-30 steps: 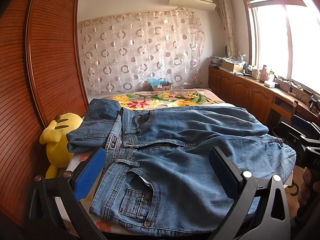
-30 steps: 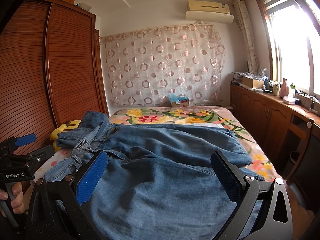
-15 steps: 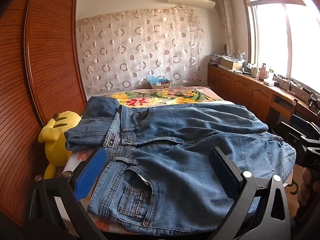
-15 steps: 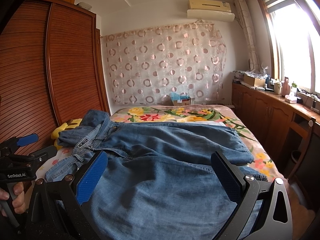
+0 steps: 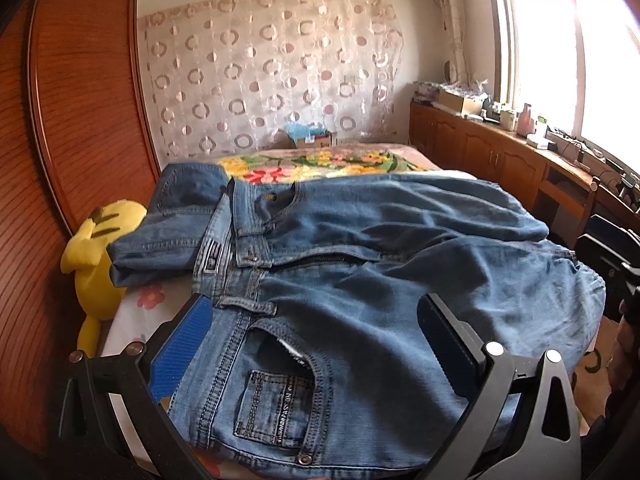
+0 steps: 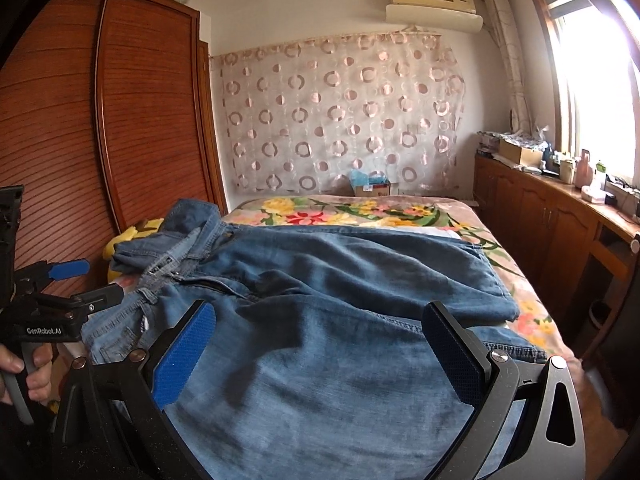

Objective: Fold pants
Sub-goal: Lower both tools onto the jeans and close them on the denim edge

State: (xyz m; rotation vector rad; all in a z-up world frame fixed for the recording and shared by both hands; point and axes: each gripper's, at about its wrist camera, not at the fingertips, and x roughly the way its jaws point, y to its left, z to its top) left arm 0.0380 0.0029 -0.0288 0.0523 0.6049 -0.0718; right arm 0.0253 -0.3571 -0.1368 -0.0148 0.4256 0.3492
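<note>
Blue jeans [image 5: 360, 280] lie spread across the bed, waistband at the left, legs running right; one waist corner is flipped back at the far left. They also show in the right wrist view [image 6: 340, 320]. My left gripper [image 5: 316, 340] is open, above the front pocket near the waistband, holding nothing. My right gripper [image 6: 320, 344] is open above the near leg, holding nothing. The left gripper shows at the left edge of the right wrist view [image 6: 68, 284].
The bed [image 6: 360, 212] has a floral cover. A yellow plush toy [image 5: 96, 256] sits at the bed's left side against a wooden wardrobe [image 5: 80, 100]. Wooden cabinets [image 6: 552, 224] with clutter run along the right wall under the window. A box [image 6: 370, 186] stands at the far end.
Both cameras have shifted slightly closer to and lower over the jeans. The jeans have not moved and both grippers stay open.
</note>
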